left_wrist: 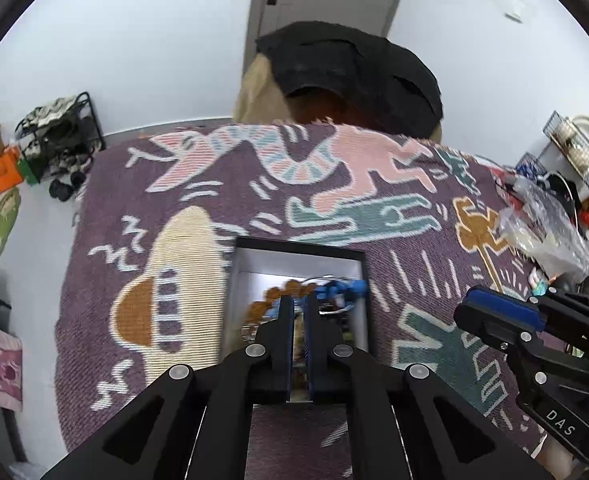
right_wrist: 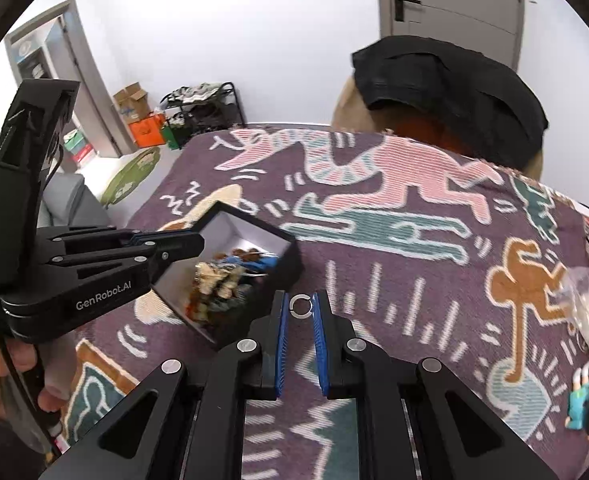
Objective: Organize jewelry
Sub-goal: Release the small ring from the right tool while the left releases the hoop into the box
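One ring [right_wrist: 300,306], just right of the box [right_wrist: 254,322]
We hold it clamped in our right gripper [right_wrist: 300,307]; our left gripper [right_wrist: 198,242] hovers over the box, nearly closed, empty.

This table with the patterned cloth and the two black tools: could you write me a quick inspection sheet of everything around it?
Surface: purple cloth with cartoon figures covers the table.
Job's things: open black box holds mixed jewelry; a small silver ring sits between the right tool fingers.
Clutter: clear plastic bags at the right edge.
Grippers: left tool nearly closed, over the box; right tool around the ring.
Cables: nothing seen.
Surroundings: grey door, shoe rack, cardboard boxes.
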A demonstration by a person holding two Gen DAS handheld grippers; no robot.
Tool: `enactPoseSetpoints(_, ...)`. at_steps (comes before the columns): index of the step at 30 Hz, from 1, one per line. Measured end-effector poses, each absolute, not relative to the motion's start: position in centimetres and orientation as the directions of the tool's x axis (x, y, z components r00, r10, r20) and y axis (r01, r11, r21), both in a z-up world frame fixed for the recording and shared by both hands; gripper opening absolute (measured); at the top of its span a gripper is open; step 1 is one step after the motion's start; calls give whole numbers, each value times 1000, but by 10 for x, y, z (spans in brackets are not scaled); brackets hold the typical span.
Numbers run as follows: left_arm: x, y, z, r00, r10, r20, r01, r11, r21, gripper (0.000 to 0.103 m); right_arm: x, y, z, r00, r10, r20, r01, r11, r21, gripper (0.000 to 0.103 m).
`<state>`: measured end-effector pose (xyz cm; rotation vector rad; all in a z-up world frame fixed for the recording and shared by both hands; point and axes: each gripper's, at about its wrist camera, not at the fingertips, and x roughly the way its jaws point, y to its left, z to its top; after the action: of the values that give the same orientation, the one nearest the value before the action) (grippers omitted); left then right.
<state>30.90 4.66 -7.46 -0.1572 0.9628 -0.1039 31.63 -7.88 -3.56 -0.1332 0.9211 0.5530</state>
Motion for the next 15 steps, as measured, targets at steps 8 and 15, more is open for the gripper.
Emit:
enactPoseSetpoints(8,286,97,-66,620,-145,-771,-35,976,-213,60,318,-37,-39,455,401,-795,-544,832,108,13)
enactPoseSetpoints(15,269,126,-61,669,-129,-732,-71,969,-236,75,323,-13,-45,450,390,-803,-549,830,95,13)
